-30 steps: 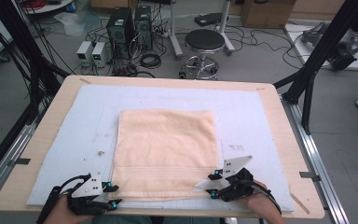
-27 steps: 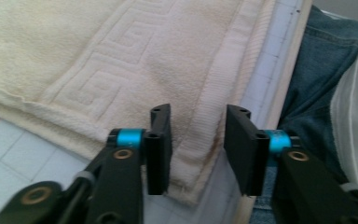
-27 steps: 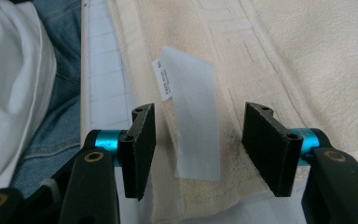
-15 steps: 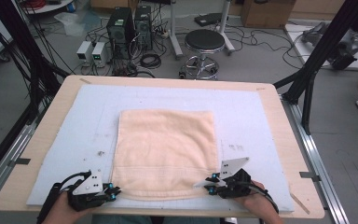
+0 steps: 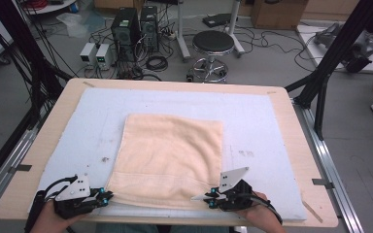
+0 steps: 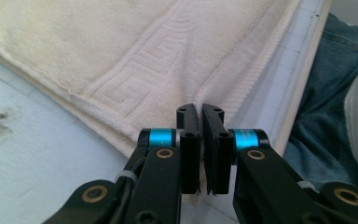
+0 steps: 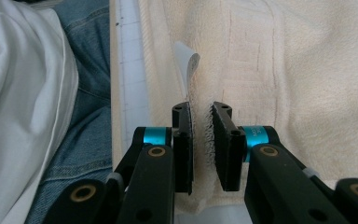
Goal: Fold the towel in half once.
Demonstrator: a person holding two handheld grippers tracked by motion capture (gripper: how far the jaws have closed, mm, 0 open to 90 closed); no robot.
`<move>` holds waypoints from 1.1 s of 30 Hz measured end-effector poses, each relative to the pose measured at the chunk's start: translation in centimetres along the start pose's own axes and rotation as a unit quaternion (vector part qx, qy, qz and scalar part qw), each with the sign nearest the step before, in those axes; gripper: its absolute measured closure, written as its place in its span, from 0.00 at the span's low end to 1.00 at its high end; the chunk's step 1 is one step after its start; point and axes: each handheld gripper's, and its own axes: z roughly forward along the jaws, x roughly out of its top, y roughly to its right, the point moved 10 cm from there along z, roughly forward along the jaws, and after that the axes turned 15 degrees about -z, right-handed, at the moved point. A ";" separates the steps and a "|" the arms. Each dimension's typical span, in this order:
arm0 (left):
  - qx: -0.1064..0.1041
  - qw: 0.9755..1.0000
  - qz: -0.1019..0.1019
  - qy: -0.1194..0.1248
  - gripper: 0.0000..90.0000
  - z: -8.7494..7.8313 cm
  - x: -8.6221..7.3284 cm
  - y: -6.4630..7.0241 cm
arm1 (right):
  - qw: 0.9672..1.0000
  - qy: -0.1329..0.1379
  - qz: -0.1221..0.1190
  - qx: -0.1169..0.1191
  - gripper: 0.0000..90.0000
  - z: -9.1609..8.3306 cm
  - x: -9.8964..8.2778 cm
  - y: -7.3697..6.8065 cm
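Each claw's black jaws hide the pinched towel (image 5: 170,160) corner.

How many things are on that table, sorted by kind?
Cream towel: 1
Pale blue mat under it: 1
Handheld grippers, left gripper and right gripper, each clamped on a near corner of the towel: 2
Total: 4
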 end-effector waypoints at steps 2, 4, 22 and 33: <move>-0.010 1.000 -0.007 -0.004 0.94 0.2 -0.3 0.2 | 1.000 0.003 0.011 0.005 0.72 -0.2 0.0 0.1; -0.025 1.000 -0.012 -0.003 0.85 0.0 -0.2 0.4 | 1.000 0.014 0.020 -0.010 0.60 -0.8 0.2 0.6; 0.033 0.995 -0.052 0.078 0.61 3.0 10.5 -6.6 | 0.981 0.015 0.075 -0.176 0.56 -5.3 1.7 14.9; 0.108 0.986 -0.094 0.084 0.59 7.9 15.5 -14.7 | 0.981 0.020 0.094 -0.170 0.57 -1.9 2.5 21.7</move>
